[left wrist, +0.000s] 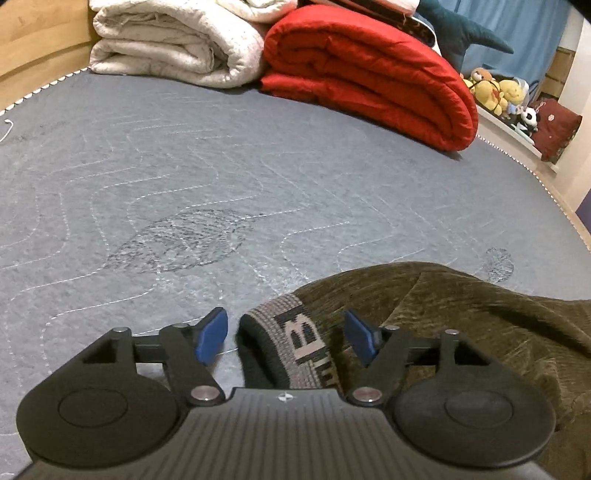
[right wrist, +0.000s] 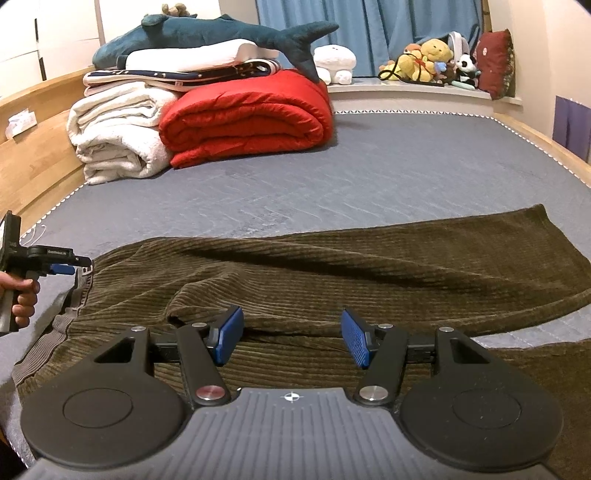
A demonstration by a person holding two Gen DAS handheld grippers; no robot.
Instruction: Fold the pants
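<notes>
Left wrist view: left gripper released, blue pads spread to either side of the grey lettered waistband of the olive corduroy pants, not pressing it. Pants bunched at the near right part of the grey quilted mattress. Folded white blanket and folded red quilt at the far edge.

Right wrist view: right gripper released, pads apart over a ridge of corduroy, gripping nothing. Pants spread across the near edge of the mattress, waistband toward the near left corner, one leg reaching toward the right edge. Left gripper at that waistband, held by a hand. Plush shark lying atop the far stack of bedding
</notes>
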